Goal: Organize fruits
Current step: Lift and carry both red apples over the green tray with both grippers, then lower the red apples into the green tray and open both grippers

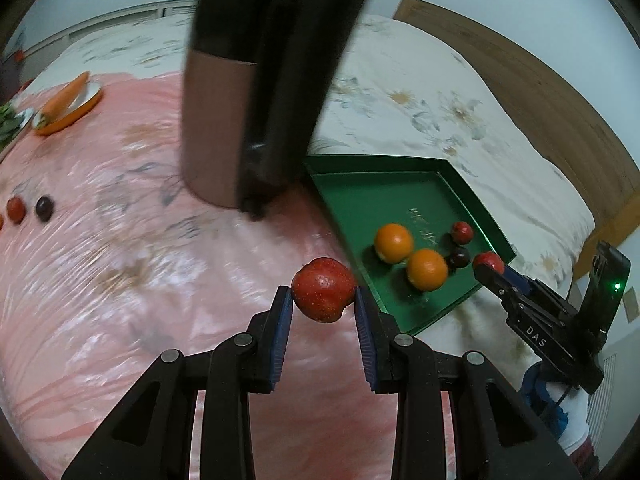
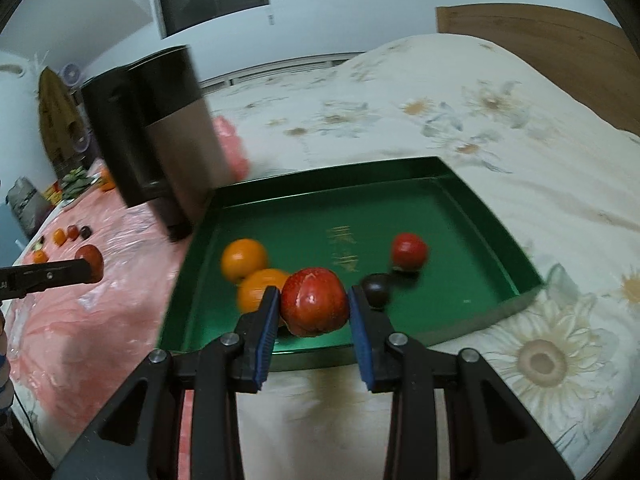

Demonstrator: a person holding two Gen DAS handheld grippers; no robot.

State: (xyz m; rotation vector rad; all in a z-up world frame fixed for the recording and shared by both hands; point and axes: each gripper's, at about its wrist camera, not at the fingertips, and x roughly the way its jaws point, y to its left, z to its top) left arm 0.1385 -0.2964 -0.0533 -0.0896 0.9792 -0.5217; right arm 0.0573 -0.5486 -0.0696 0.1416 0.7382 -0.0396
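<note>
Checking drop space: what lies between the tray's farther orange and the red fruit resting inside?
Only gold lettering on the tray floor; left wrist view shows it.

Left gripper (image 1: 323,300): angled downward, blue-padded fingers (image 1: 282,320) clamped on a red apple (image 1: 323,295). Right gripper (image 2: 313,306): likewise angled downward, pads pressed against a second red apple (image 2: 314,301); seen from the left wrist at far right.

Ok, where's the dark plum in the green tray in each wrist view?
Left wrist: the dark plum is right of centre, between the front orange and two small red fruits.
Right wrist: dark plum is at centre, just right of the right gripper.
Shared landmark: the green tray.
</note>
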